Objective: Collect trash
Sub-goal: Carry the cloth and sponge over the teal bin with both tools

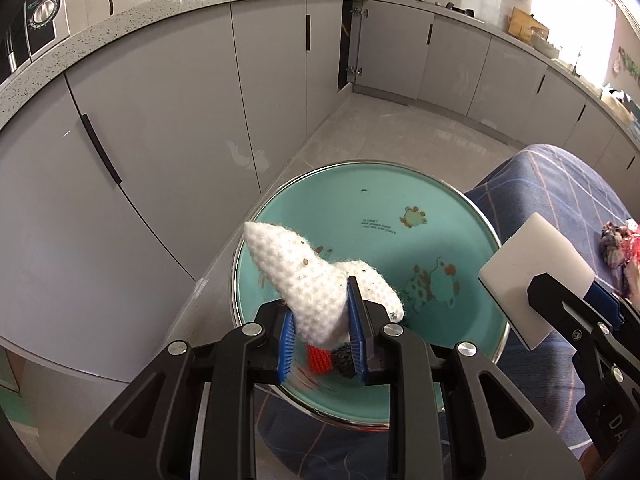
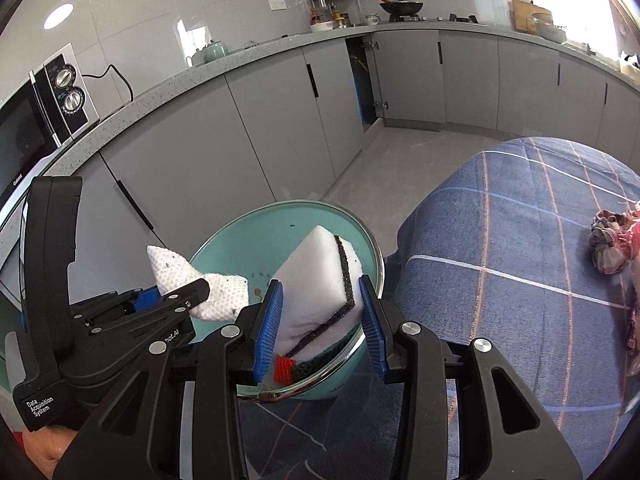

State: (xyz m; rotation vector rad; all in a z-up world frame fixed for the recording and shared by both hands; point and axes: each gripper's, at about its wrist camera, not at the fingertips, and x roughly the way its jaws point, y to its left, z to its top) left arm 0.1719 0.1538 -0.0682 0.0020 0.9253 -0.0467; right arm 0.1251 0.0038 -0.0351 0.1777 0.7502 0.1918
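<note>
A teal bowl [image 1: 400, 208] with cartoon prints sits at the edge of a table with a blue checked cloth [image 1: 560, 200]. My left gripper [image 1: 322, 338] is shut on a white knitted cloth [image 1: 304, 276] held over the bowl. My right gripper [image 2: 320, 328] is shut on a white sponge [image 2: 316, 280] with a black strip, also over the bowl [image 2: 248, 240]. The sponge also shows in the left wrist view [image 1: 532, 276]. A small red piece [image 1: 319, 360] and a dark mesh piece [image 1: 344, 360] lie in the bowl under the cloth.
Grey kitchen cabinets [image 1: 160, 120] and a speckled counter [image 2: 160, 92] run along the left and back. A microwave [image 2: 40, 112] stands on the counter. A crumpled pink and grey fabric [image 2: 612, 244] lies on the tablecloth [image 2: 520, 260] at right. One cabinet door [image 2: 360, 80] stands ajar.
</note>
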